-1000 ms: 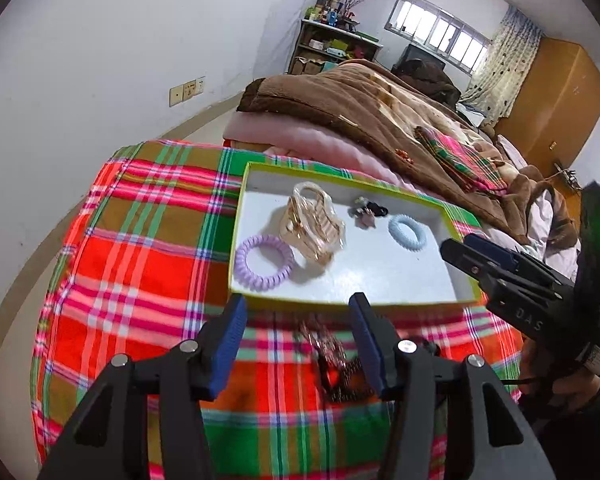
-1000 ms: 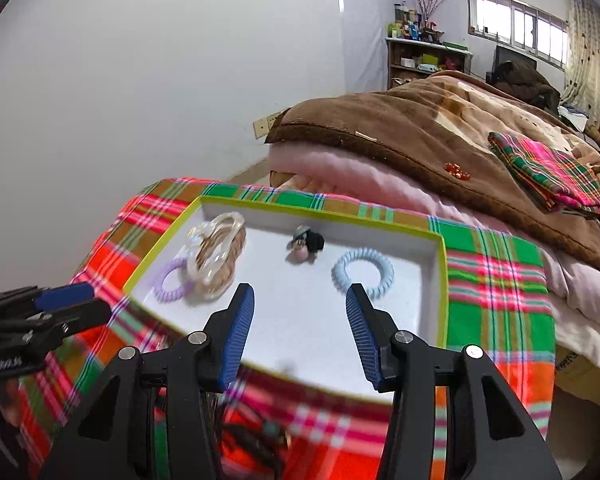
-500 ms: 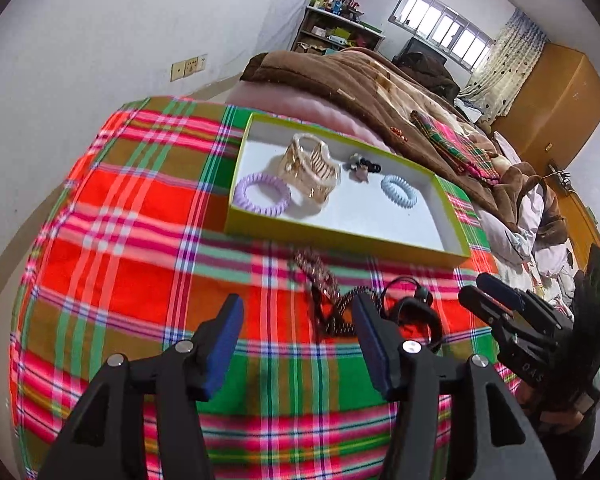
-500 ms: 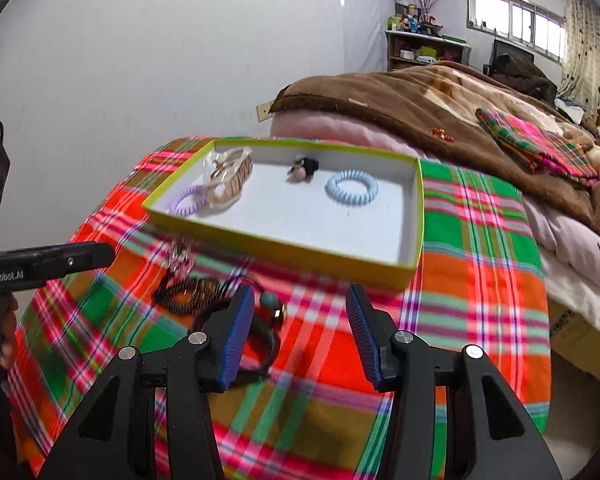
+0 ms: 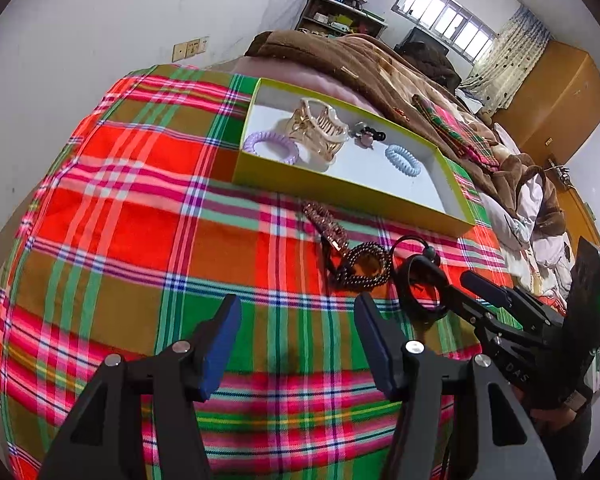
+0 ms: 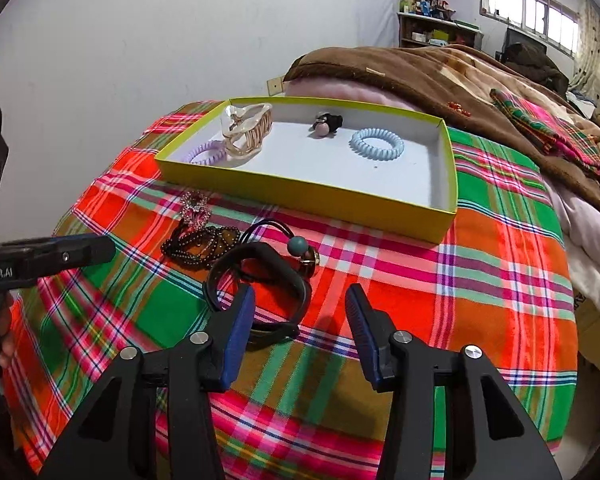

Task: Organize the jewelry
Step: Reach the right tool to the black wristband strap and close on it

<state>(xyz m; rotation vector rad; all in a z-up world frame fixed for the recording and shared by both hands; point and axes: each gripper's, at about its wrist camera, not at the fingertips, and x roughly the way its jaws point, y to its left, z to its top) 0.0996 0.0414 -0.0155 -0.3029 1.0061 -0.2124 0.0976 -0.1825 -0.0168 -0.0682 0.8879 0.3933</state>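
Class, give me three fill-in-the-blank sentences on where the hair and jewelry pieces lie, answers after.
1. The blue coil hair tie lies inside the ____.
2. The black band lies on the ____ cloth.
3. The purple coil hair tie sits beside the beige hair ____.
4. Both claws are ____.

Answers: box; plaid; clip; open

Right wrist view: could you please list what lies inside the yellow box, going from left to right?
purple coil hair tie → cream claw clip → small black-and-pink hair tie → light blue coil hair tie
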